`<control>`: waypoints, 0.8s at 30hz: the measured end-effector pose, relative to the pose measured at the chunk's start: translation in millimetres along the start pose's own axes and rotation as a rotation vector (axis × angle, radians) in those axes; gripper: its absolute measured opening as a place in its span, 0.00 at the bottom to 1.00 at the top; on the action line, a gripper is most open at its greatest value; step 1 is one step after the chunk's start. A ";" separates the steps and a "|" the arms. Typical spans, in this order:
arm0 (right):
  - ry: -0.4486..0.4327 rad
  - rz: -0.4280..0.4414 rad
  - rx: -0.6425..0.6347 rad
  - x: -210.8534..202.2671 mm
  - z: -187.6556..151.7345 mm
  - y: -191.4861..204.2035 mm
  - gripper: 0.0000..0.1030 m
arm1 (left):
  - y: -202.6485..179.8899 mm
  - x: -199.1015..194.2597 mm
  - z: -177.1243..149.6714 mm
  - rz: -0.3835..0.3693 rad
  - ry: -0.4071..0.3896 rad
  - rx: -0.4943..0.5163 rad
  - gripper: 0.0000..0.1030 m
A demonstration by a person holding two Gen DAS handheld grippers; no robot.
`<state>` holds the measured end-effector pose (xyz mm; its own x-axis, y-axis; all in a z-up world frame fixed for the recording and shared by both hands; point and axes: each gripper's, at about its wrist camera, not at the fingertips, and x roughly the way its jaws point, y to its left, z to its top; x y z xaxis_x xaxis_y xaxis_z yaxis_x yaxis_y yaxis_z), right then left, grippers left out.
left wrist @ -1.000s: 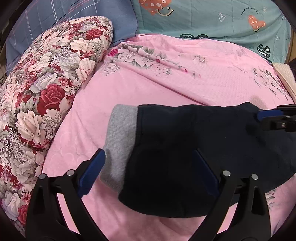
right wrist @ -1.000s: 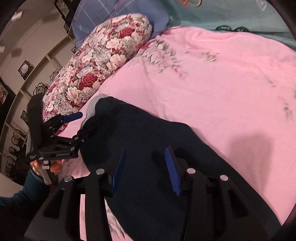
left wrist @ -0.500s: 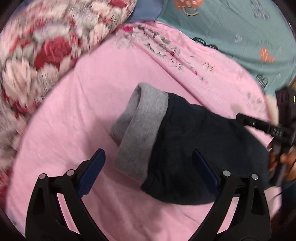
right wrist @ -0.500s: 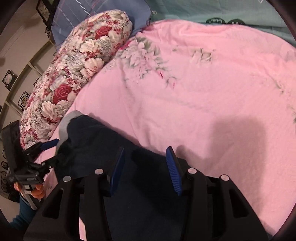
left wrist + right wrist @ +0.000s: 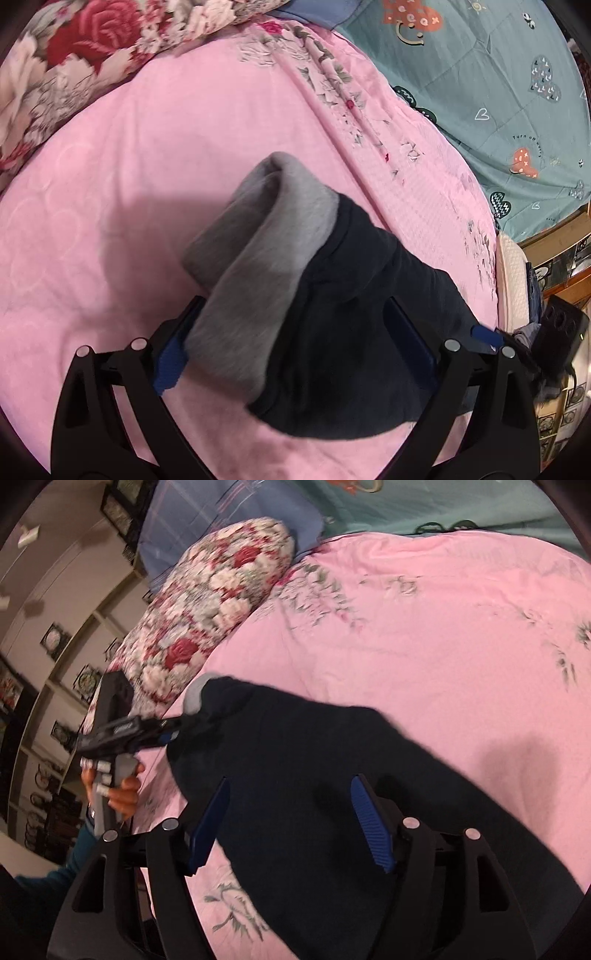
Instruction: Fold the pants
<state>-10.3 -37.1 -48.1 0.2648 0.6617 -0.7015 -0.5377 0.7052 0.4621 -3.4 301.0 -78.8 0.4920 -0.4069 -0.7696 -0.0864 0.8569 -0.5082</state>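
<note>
Lying on the pink bedspread (image 5: 424, 635), toward its near-left part: one pair of dark navy pants (image 5: 332, 794), folded into a thick bundle, grey waistband (image 5: 266, 280) doubled over at the end nearest the floral pillow.

Left gripper (image 5: 295, 343): jaws spread wide, the grey waistband and the adjoining navy cloth lying between the two blue pads. In the left wrist view the fabric bulges up over both fingers; whether the pads press on it cannot be told. In the right wrist view the same gripper (image 5: 173, 731) reaches in from the left edge of the bed, tips at the waistband end, held by a hand (image 5: 118, 786) in a teal sleeve.

Right gripper (image 5: 291, 823): jaws apart and opening, navy cloth beneath and between the blue pads, neither pad seen to press on it. It sits at the near end of the bundle, well apart from the waistband.

Floral pillow (image 5: 221, 602): red and white roses, along the left edge of the bed, just beside the waistband end.

Teal sheet (image 5: 480, 81): hearts and smiling faces, at the far edge beyond the pink bedspread.

Blue plaid pillow (image 5: 221, 520): at the far-left corner, behind the floral pillow.
</note>
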 end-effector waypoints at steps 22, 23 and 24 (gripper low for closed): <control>0.012 -0.272 -0.501 84.7 20.5 118.9 0.12 | -23.9 -44.9 50.9 -0.086 -0.075 -0.072 0.33; -0.002 -0.249 -0.492 80.1 26.8 123.7 0.12 | -24.2 -50.5 53.3 -0.089 -0.091 -0.063 0.33; -0.013 -0.233 -0.489 79.0 30.7 128.4 0.12 | -22.8 -57.5 54.4 -0.084 -0.110 -0.048 0.33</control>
<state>-33.9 113.6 -27.5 0.4295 0.5072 -0.7471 -0.7726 0.6347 -0.0133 17.4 322.1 -1.9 0.5910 -0.4367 -0.6782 -0.0815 0.8042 -0.5888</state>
